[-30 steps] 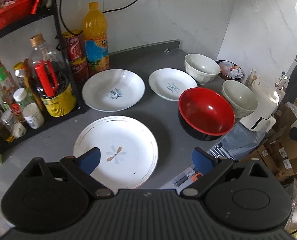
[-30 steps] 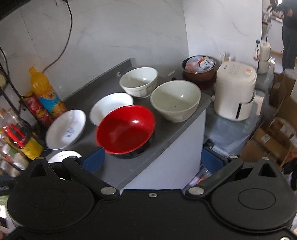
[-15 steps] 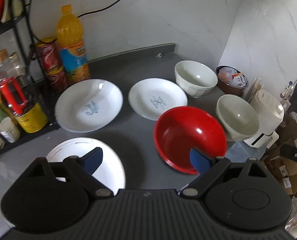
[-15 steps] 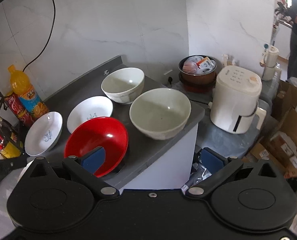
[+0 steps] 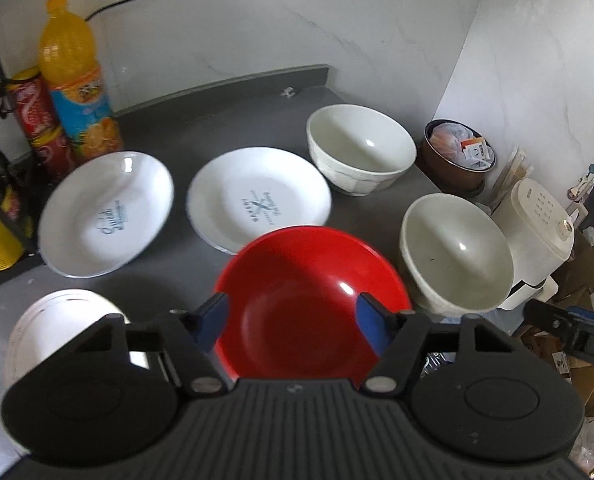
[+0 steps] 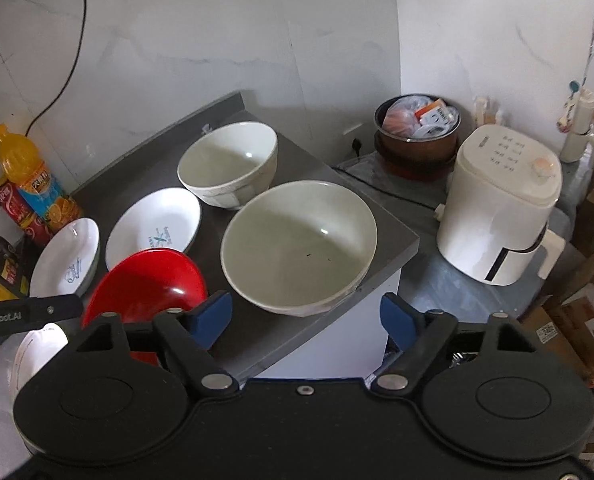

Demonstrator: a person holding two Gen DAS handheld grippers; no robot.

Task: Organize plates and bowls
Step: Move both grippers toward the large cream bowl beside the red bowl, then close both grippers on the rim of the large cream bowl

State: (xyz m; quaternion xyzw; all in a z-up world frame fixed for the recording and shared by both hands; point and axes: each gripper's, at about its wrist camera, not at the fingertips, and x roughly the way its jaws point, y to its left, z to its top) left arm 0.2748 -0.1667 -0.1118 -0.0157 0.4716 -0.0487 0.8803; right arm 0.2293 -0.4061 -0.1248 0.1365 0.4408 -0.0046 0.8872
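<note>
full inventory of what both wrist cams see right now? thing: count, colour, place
red bowl: 1, red, counter front, in front of left gripper
pale bowls: 2, off-white, counter right edge and back
plates: 3, white, two printed mid-counter, one plain front left
orange bottle: 1, orange, back left
red cans: 2, stacked beside the bottle
brown pot: 1, holds packets, lower surface right
white appliance: 1, right of counter
counter: 1, dark grey
left gripper: 1, black, blue pads, open
right gripper: 1, same, open
</note>
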